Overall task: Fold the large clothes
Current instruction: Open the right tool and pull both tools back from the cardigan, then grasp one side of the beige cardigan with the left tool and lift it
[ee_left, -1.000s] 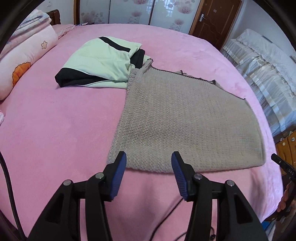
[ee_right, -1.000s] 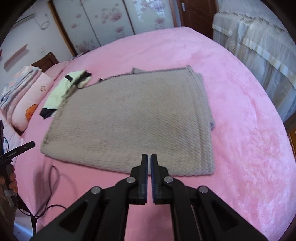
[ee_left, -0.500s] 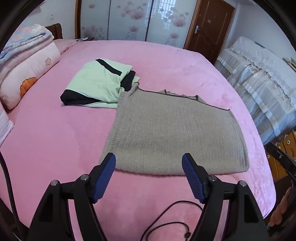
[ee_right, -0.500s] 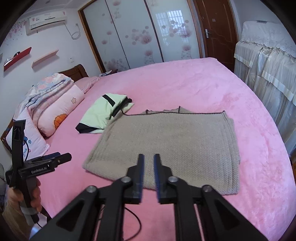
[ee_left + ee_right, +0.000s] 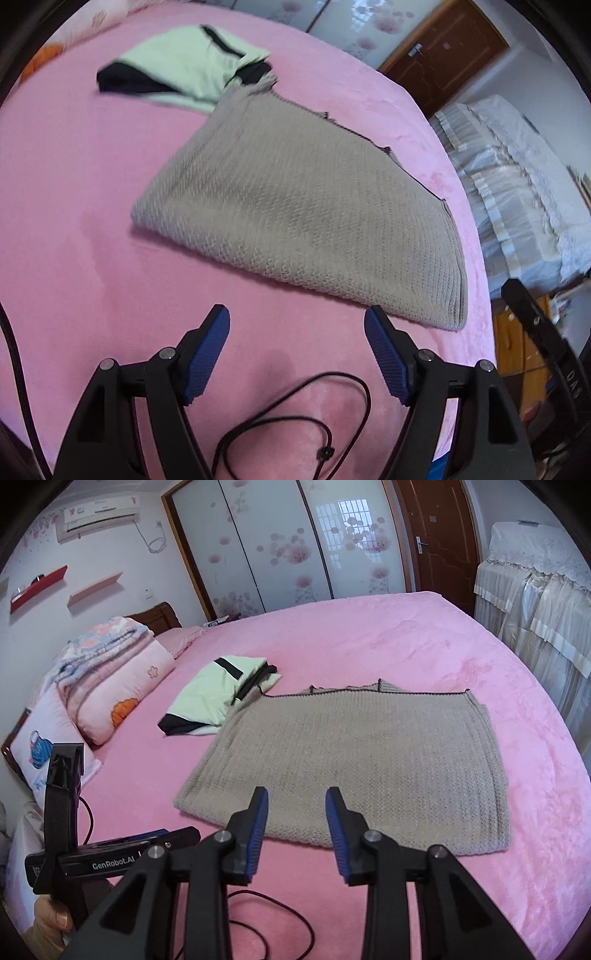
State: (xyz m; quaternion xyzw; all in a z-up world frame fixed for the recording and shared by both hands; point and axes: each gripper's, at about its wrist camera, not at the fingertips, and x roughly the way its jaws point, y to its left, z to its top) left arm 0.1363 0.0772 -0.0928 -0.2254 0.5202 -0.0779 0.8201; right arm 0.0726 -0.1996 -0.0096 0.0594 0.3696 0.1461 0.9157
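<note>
While both grippers hang over the bed w/ nothing held, grey knit sweater [image 5: 354, 771] lies folded flat on pink bedspread [image 5: 424, 635].
L gripper [image 5: 297, 321]: jaws wide apart, tips above bare bedspread [image 5: 74, 221] just short of sweater's [image 5: 295, 206] near edge, not touching it. R gripper [image 5: 295, 794]: jaws parted, narrower gap, tips over sweater's near edge; contact can't be judged from this view. Green/black garment [image 5: 218, 698] sits at sweater's far-left corner, sweater corner overlapping it; same in L view [image 5: 184, 66]. Pillow stack [image 5: 107, 679] well left of sweater by headboard. Black cable [image 5: 295, 413] loops on bedspread on near side of sweater, below L gripper tips. L gripper's body also shows in R view, near-left of sweater.
</note>
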